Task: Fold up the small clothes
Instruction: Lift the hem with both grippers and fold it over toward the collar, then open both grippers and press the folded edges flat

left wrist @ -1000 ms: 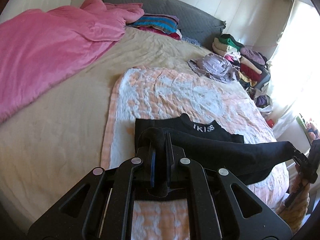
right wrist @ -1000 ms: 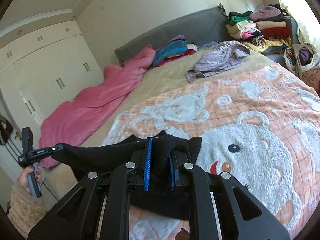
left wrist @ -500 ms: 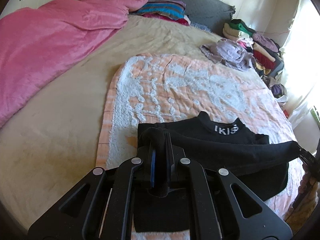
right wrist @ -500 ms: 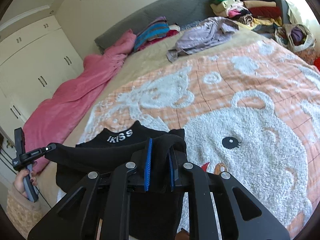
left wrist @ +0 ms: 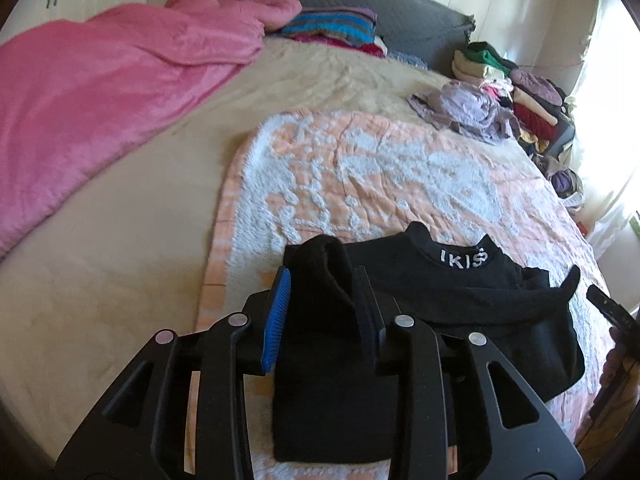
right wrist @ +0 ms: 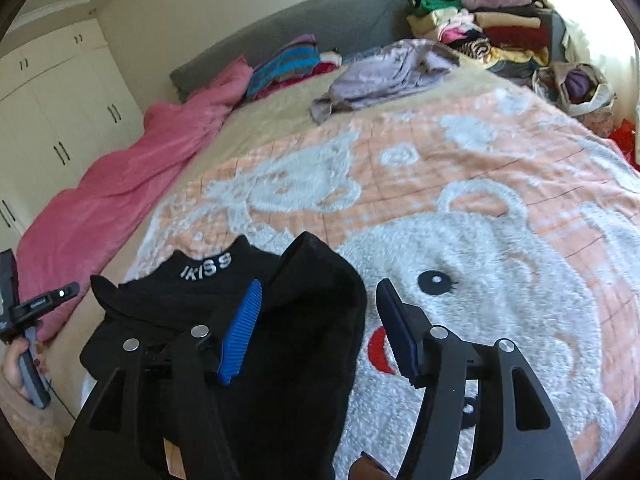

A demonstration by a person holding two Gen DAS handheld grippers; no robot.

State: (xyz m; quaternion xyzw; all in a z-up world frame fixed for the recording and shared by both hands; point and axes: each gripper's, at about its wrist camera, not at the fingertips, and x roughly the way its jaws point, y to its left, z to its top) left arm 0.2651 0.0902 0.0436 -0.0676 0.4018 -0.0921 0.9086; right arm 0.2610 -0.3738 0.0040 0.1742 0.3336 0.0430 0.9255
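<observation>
A black garment (left wrist: 452, 292) with white "IKISS" lettering on its collar lies folded on the peach and white bear blanket (left wrist: 360, 168). My left gripper (left wrist: 322, 300) sits low over its left corner. Its jaws are opening, and a raised fold of black cloth stands loose between the blue pads (left wrist: 278, 312). In the right wrist view the same garment (right wrist: 168, 308) has its right corner between the fingers of my right gripper (right wrist: 320, 292). Those jaws are opening wide and the pads (right wrist: 240, 324) are clear of the cloth.
A pink duvet (left wrist: 100, 92) covers the bed's left side. A crumpled lilac garment (left wrist: 464, 108) lies beyond the blanket. Stacked folded clothes (left wrist: 520, 92) sit at the far right, with striped pillows (left wrist: 332, 28) by the grey headboard. A hand (right wrist: 18, 364) holds the left gripper.
Both grippers came down with the garment's lifted edge and laid it over the lower half. Both sets of jaws, shut on the cloth before, have parted from it.
</observation>
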